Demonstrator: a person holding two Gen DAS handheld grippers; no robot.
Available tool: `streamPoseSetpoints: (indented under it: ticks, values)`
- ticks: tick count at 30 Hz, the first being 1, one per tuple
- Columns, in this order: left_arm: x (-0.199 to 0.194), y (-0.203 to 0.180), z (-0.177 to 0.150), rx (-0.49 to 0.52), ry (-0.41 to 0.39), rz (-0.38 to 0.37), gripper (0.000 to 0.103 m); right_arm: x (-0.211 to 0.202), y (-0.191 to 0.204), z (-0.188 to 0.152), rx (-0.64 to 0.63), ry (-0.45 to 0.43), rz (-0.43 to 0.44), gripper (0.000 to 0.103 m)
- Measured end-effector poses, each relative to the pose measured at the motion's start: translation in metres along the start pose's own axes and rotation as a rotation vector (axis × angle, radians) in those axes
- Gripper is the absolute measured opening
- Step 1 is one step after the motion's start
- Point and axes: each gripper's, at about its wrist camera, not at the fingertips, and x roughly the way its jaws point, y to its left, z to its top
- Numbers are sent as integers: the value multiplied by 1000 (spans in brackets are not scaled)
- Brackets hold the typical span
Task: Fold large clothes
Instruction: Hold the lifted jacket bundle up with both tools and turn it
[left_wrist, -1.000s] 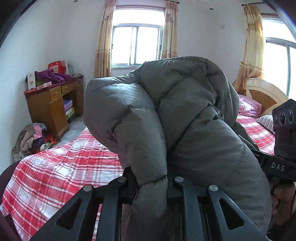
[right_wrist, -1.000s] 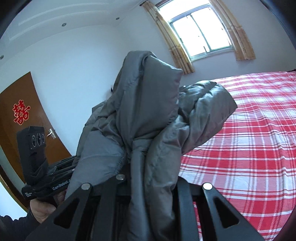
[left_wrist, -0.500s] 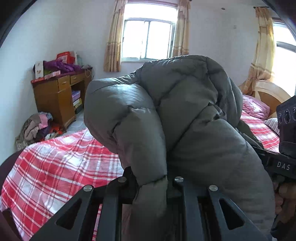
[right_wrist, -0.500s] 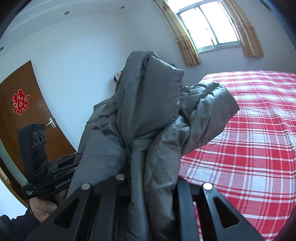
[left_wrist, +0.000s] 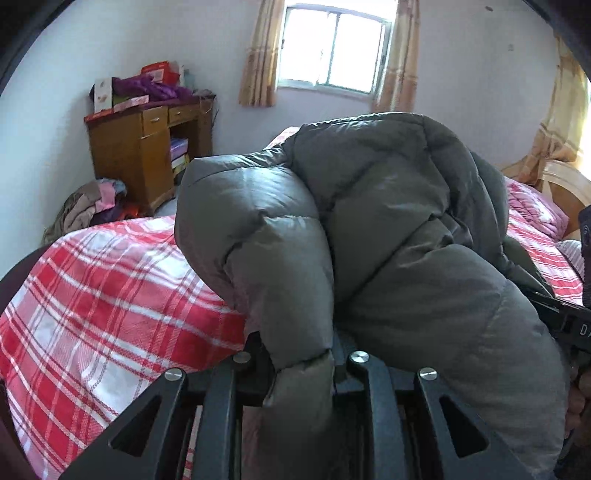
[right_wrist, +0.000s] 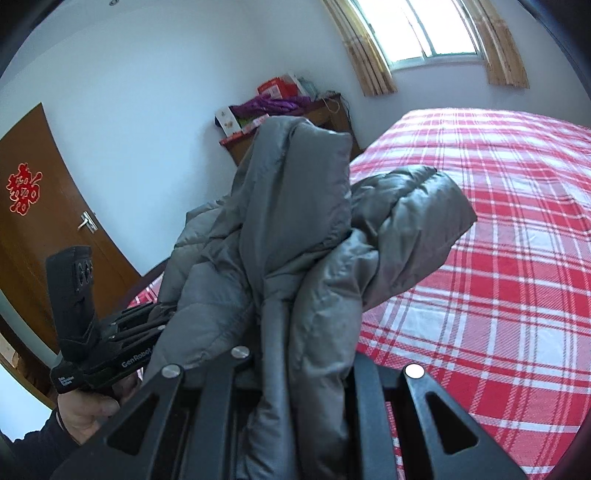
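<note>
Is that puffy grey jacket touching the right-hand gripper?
Touching. In the right wrist view, the jacket runs down between the right gripper's fingers, which pinch a fold.

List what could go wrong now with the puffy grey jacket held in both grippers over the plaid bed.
1. The left gripper is opening with a fold of the down jacket between its jaws; that side may drop early and bunch up.
2. The right gripper pinches only a bundled edge, so slippery fabric could slide out.
3. The jacket hangs crumpled, so it may land on the bed twisted, needing re-spreading.
</note>
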Motion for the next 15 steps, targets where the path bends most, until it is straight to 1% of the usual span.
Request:
streamPoseSetpoints:
  ticks: [3, 5, 8, 10, 12, 15]
  values:
    - [8, 7, -4, -11, 13, 34, 40, 8, -2, -2, 4, 17, -12, 18]
    - [15, 11, -7, -16, 28, 62, 54, 11, -2, -3, 6, 28, -27, 20]
    - [22, 17, -12, -27, 31, 99, 67, 22, -4, -7, 0, 46, -64, 24]
    - [25, 20, -15, -29, 27, 121, 71, 27, -6, -9, 2, 58, -89, 28]
    - [27, 21, -18, -25, 24, 125, 74, 33, -11, -12, 16, 72, -113, 33]
    - [32, 23, -20, -30, 28, 133, 80, 39, -17, -18, 27, 86, -127, 34]
